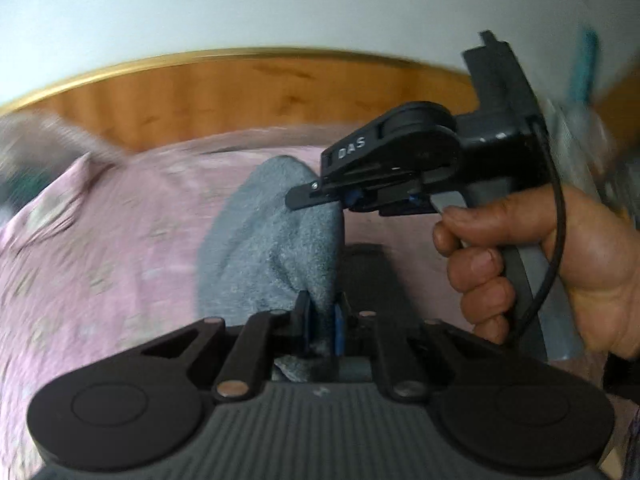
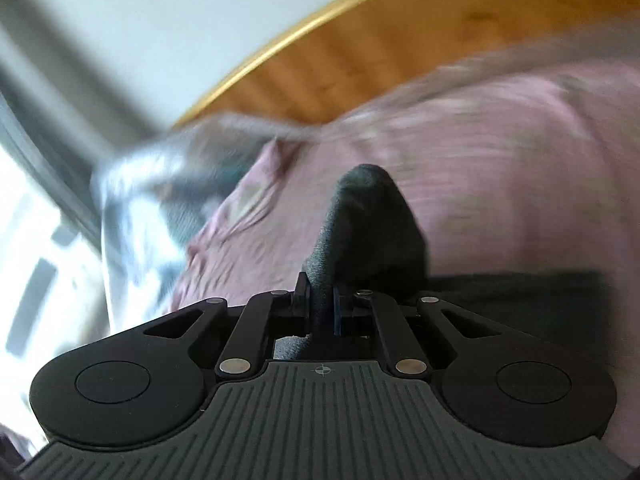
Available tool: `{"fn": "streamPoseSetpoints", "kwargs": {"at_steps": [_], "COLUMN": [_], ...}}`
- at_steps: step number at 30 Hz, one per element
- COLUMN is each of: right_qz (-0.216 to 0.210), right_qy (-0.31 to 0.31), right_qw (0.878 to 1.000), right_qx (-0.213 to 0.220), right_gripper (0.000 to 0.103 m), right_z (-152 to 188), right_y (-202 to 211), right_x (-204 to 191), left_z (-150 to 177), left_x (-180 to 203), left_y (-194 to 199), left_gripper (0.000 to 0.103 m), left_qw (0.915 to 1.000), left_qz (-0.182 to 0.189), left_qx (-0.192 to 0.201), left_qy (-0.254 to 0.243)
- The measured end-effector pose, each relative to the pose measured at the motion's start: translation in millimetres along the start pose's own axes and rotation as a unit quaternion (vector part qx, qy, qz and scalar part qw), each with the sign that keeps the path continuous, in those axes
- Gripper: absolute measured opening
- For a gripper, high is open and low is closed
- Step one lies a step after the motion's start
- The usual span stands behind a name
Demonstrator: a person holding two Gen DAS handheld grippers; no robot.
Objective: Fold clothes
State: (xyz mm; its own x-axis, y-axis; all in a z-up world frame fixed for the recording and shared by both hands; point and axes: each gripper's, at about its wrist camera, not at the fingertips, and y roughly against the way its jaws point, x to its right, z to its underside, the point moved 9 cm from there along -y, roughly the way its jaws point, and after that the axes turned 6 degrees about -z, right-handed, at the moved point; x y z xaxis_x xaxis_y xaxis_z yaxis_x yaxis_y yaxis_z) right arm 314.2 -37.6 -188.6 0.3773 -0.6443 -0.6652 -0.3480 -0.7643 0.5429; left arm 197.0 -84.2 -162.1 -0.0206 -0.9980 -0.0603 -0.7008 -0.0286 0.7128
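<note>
Pink bedding (image 1: 120,240) covers the bed below a wooden headboard (image 1: 240,92). Both the left gripper (image 1: 320,322) and right gripper (image 2: 320,308) are clamped on 1 soft, light grey garment (image 1: 264,240), held above the bed; its edges suit gripping.

Your right gripper (image 2: 320,308) is clamped on a dark grey garment (image 2: 368,232), which bulges up just beyond the fingers. Pink bedding (image 2: 500,168) spreads far and right, blurred, with the wooden headboard (image 2: 400,40) behind it.
</note>
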Motion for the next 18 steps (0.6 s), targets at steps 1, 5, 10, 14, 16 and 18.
{"fn": "streamPoseSetpoints", "kwargs": {"at_steps": [1,5,10,14,16,18], "right_qz": [0.003,0.011,-0.044,-0.085,-0.094,-0.077], "right_qy": [-0.025,-0.129,-0.191,-0.176,-0.159,-0.127], "right_qw": [1.0,0.992,0.98,0.98,0.982,0.989], "right_qx": [0.004,0.013,0.018,0.048,0.042,0.01], "right_gripper": [0.007,0.019,0.048,0.048,0.046,0.029], "right_z": [0.9,10.3,35.8,24.1,19.6,23.0], "right_y": [11.8,51.3,61.3,65.0,59.0,46.4], "right_x": [26.8,129.4,167.0,153.5,145.8,142.0], "left_z": [2.3,30.6,51.7,67.2,73.0,80.3], "left_x": [22.8,83.8,87.2,87.3,86.2,83.7], "left_y": [-12.4,-43.1,-34.3,-40.7,-45.9,-51.3], "left_gripper": [0.014,0.016,0.047,0.049,0.044,0.026], "left_qw": [0.9996,0.9934,0.9829,0.9789,0.9785,0.9811], "left_qz": [0.009,0.01,-0.079,-0.091,-0.089,-0.074], "left_qx": [-0.012,-0.035,-0.016,-0.025,-0.028,-0.05], "left_qy": [-0.023,-0.109,-0.165,-0.181,-0.184,-0.172]}}
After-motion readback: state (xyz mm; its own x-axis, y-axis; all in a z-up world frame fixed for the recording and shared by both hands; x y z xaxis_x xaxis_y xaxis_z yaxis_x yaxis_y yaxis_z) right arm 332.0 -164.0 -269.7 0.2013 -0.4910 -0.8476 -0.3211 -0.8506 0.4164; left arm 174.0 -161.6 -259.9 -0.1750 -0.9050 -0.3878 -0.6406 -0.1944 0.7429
